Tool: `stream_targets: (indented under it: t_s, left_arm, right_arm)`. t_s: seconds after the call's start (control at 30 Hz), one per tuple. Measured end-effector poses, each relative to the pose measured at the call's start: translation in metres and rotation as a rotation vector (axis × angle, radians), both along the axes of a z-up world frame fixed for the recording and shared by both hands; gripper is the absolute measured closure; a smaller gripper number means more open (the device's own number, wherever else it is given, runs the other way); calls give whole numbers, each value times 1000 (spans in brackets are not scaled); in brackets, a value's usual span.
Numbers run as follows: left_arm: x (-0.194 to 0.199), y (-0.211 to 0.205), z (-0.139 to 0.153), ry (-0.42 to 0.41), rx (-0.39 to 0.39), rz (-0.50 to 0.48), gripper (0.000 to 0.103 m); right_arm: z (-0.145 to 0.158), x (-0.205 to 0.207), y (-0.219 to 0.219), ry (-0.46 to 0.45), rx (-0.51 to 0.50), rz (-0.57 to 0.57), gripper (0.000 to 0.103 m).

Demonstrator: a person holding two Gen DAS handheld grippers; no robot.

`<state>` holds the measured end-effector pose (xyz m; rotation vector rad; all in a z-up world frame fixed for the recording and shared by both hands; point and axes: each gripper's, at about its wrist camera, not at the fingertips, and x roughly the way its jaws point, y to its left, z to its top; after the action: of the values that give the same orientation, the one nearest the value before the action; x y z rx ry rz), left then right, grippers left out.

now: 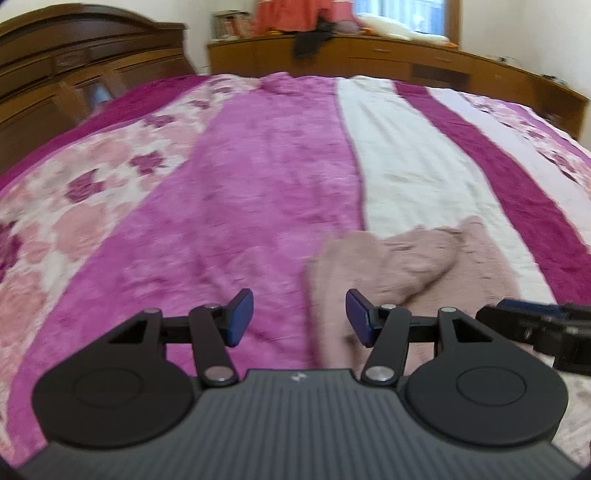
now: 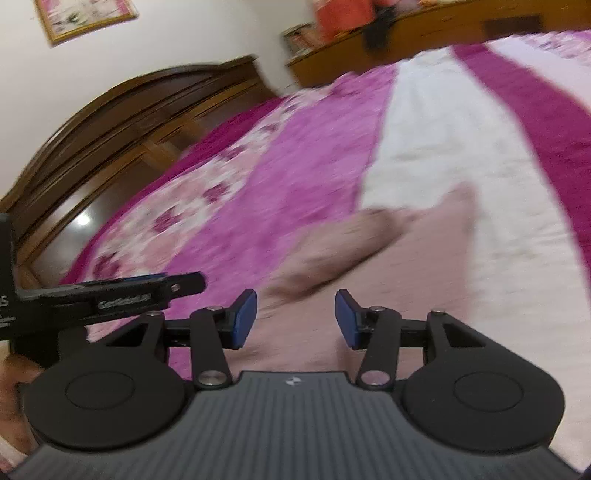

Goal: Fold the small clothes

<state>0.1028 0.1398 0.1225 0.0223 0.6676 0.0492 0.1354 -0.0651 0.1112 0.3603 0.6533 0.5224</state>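
Bed [image 1: 236, 192] in striped magenta cover carries the pink garment [image 1: 413, 258] — just ahead-right of left tongs [image 1: 299, 317], directly before right tongs [image 2: 295, 319], likely nearer; both part-open, empty.

White walls [image 2: 177, 40]; dark wood headboard [image 1: 74, 44]; low wooden cabinet [image 1: 369, 55]; bright window [image 1: 413, 14]; framed picture [image 2: 85, 14].
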Motion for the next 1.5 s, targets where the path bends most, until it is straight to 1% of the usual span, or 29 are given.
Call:
stream_targets:
  t_s: [0.07, 0.17, 0.27, 0.37, 0.5, 0.67, 0.8, 0.83, 0.87, 0.9, 0.97, 1.03, 1.1, 1.13, 1.2, 1.23, 1.33, 1.4, 1.47, 1.5]
  left_arm:
    - [7, -12, -3, -1, -10, -37, 46]
    - [22, -30, -11, 8, -17, -97, 46]
    - [36, -46, -22, 21, 10, -151, 46]
    - [49, -58, -35, 37, 36, -195, 46]
    - [63, -64, -49, 62, 53, -213, 46]
    - [77, -64, -60, 78, 38, -222, 46]
    - [90, -58, -68, 84, -45, -198, 46]
    - [92, -57, -70, 76, -61, -191, 49]
    - [93, -56, -71, 68, -74, -187, 60]
    - [95, -54, -72, 68, -93, -192, 87]
    - [97, -47, -72, 66, -141, -172, 89]
    - [94, -31, -63, 23, -196, -124, 90]
    - [91, -16, -54, -17, -225, -75, 90]
    - [92, -6, -51, -22, -238, -50, 90]
    - [98, 10, -54, -5, -251, -4, 90]
    - [102, 16, -59, 23, -265, 3, 89]
    - [111, 30, -81, 111, -354, 41, 86]
    - [108, 33, -85, 99, -387, 51, 85]
    - [105, 33, -83, 89, -387, 41, 82]
    - [104, 31, -81, 91, -377, 39, 78]
  right_arm:
    - [-3, 1, -20, 1, -9, -64, 47]
    - [-14, 5, -47, 27, 10, -143, 47]
    - [-27, 8, -67, 64, 39, -202, 47]
    - [-37, 9, -80, 84, 55, -227, 47]
    - [-47, 13, -83, 93, 65, -238, 47]
    - [-59, 18, -85, 110, 92, -245, 47]
    - [-70, 22, -86, 128, 123, -249, 46]
    - [-71, 23, -85, 130, 129, -249, 46]
    - [-73, 23, -85, 130, 133, -250, 46]
    - [-73, 23, -84, 131, 136, -250, 45]
    - [-74, 25, -81, 132, 142, -250, 45]
    - [-75, 26, -79, 134, 161, -238, 44]
    - [-75, 27, -73, 137, 180, -204, 44]
    - [-75, 27, -69, 137, 188, -177, 44]
    - [-74, 25, -55, 113, 165, -151, 44]
    - [-72, 24, -50, 94, 148, -144, 43]
    - [-70, 20, -34, 57, 81, -137, 40]
    - [-68, 17, -30, 44, 52, -127, 39]
    - [-68, 17, -29, 42, 38, -119, 39]
    - [-68, 17, -30, 47, 40, -119, 39]
